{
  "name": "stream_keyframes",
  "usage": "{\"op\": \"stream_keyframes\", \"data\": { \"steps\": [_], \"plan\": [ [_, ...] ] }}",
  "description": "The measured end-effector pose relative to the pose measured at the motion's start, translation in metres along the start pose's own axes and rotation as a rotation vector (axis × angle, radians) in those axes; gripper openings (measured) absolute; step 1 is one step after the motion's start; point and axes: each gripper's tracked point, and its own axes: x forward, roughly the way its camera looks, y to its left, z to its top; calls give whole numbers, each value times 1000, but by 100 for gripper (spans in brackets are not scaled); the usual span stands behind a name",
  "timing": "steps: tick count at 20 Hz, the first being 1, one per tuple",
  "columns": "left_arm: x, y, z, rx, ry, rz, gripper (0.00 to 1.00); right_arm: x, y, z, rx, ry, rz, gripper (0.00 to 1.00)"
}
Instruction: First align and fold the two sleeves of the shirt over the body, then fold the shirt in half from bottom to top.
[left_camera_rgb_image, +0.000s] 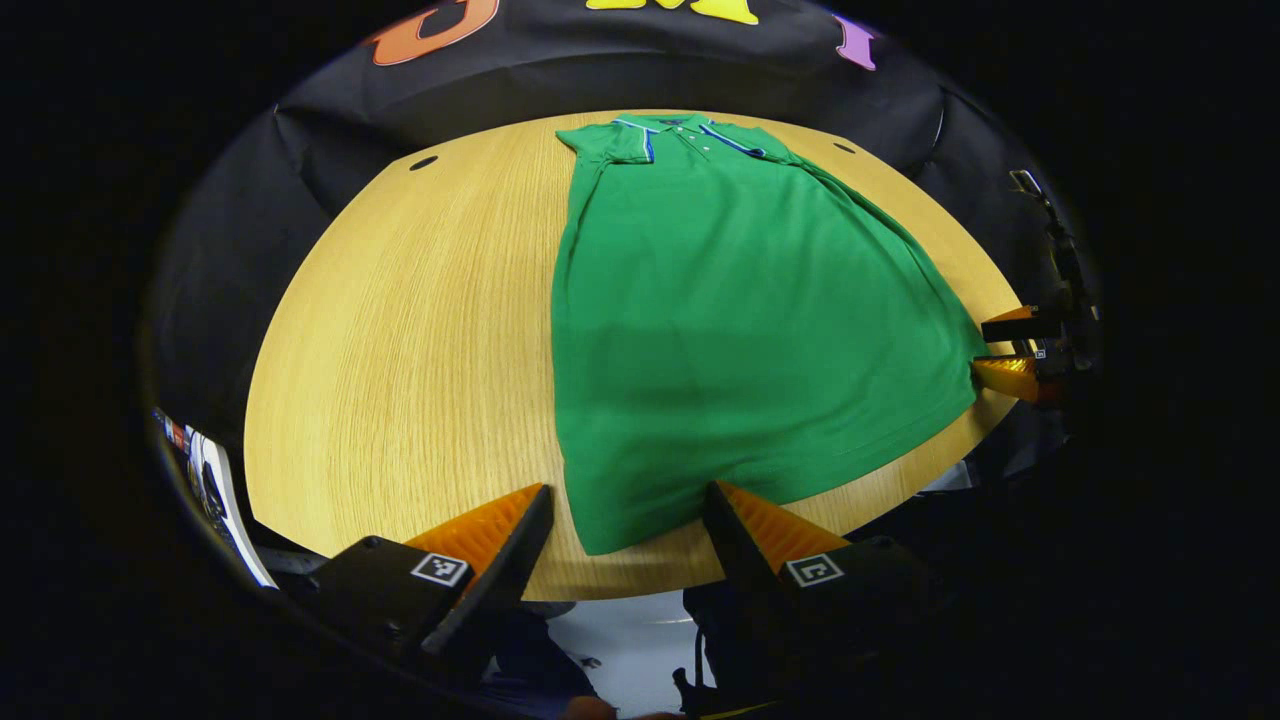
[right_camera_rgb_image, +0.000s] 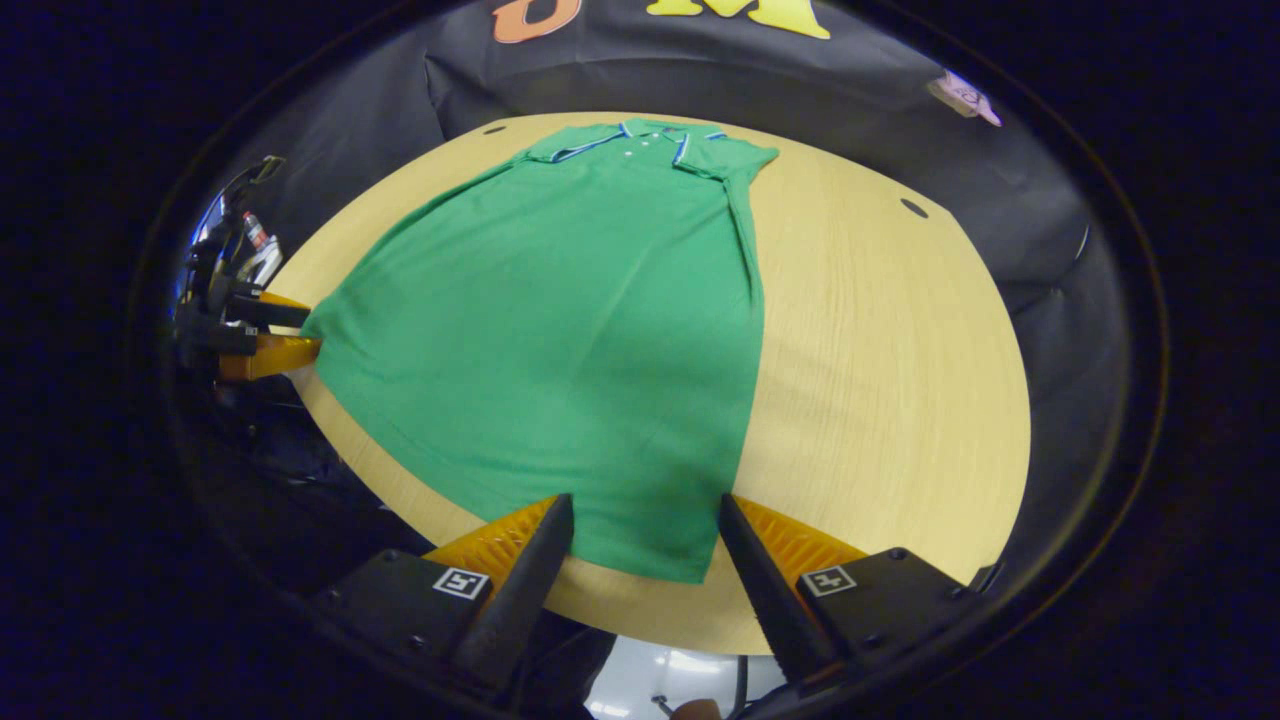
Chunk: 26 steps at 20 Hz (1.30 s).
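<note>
A: Where do things stand?

B: The green knit polo shirt (left_camera_rgb_image: 740, 330) lies flat on the round pale wooden table (left_camera_rgb_image: 400, 350), sleeves folded in, collar at the far side. Each bottom corner sits just ahead of a hand-held gripper: left hand-held gripper (left_camera_rgb_image: 625, 520), right hand-held gripper (right_camera_rgb_image: 645, 530), both with fingers apart.

A: How should the half-fold go?

B: I'd pinch both hem corners together, lift evenly, and carry them forward to the collar, keeping the hem taut.
</note>
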Motion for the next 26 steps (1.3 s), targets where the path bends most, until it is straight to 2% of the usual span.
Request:
{"op": "stream_keyframes", "data": {
  "steps": [1, 4, 5, 6, 8, 11, 12, 13, 16, 18, 26],
  "plan": [
    [0, -3, 2, 11, -4, -6, 96, 0, 4, 2, -17, 6, 9, 95],
    [3, -10, 7, 112, -42, -2, 23, 1, 8, 5, -61, 16, 3, 11],
    [3, -10, 5, 119, -39, -4, 19, 0, 7, 5, -39, 30, 14, 11],
    [2, -10, 5, 106, -34, -11, 10, 0, 6, 8, 14, 33, 29, 11],
    [-4, -13, 3, 65, -24, -44, 6, -3, 6, 5, 129, 58, 74, 0],
    [-16, -13, 17, 49, -46, -69, 4, -11, 6, 13, 232, 41, 121, 6],
    [-21, -12, 23, 63, -62, -74, 4, -15, 4, 18, 242, 26, 125, 0],
    [-24, -11, 29, 78, -75, -74, 4, -16, 3, 23, 248, 11, 130, 3],
    [-28, -8, 51, 85, -118, -75, 4, -26, 2, 37, 262, -19, 147, 0],
    [-30, -7, 65, 71, -144, -74, 4, -34, -1, 50, 280, -48, 152, 3],
    [-53, 6, 139, 54, -285, -60, 4, -54, -29, 117, 481, -180, 214, 0]
  ]
}}
